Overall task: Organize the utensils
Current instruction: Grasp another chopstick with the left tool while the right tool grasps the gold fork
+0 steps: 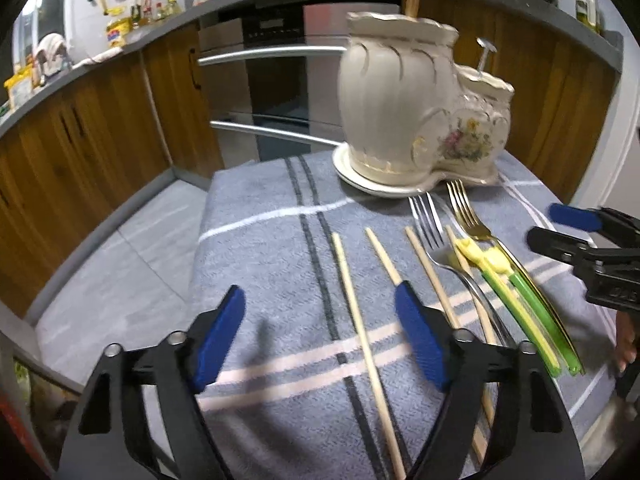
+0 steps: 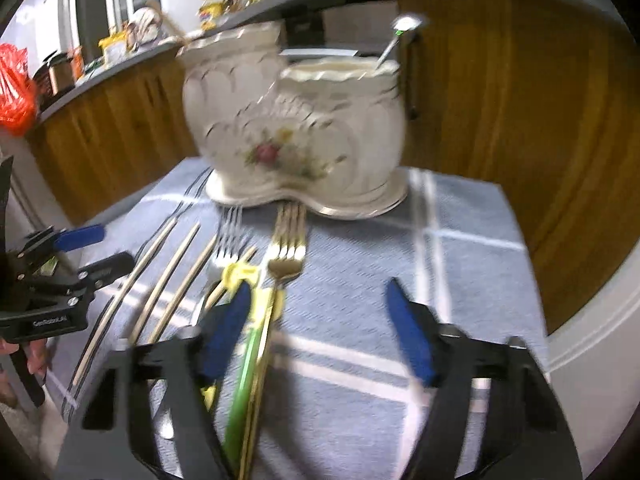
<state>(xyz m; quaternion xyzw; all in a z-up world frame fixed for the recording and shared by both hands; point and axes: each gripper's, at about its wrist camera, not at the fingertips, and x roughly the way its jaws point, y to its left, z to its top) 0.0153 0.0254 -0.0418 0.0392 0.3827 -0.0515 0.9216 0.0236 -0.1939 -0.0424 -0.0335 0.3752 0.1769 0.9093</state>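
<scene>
A surface covered with a grey-blue striped cloth (image 1: 260, 264) holds loose utensils in front of two pairs of blue-padded tongs. The left tongs (image 1: 320, 338) hover with their jaws apart; one pale wooden chopstick (image 1: 362, 332) lies on the cloth between the pads, which do not press on it. Just beyond the right pad lie three more wooden chopsticks (image 1: 430, 276), then a silver fork (image 1: 434, 232), a pair of green-and-yellow training chopsticks (image 1: 520, 300) and a gold fork (image 1: 466, 212), all pointing away from the tongs. The right tongs (image 2: 316, 328) are also spread, with only bare cloth between the pads; the green chopsticks and the gold fork's handle pass just beside and under the left pad, though motion blur makes contact hard to judge. Straight ahead of both tongs, at the far edge of the cloth, stands a cream ceramic utensil holder (image 2: 296, 128) with a floral print and two compartments, a metal handle (image 2: 396, 40) sticking out of the smaller one.
</scene>
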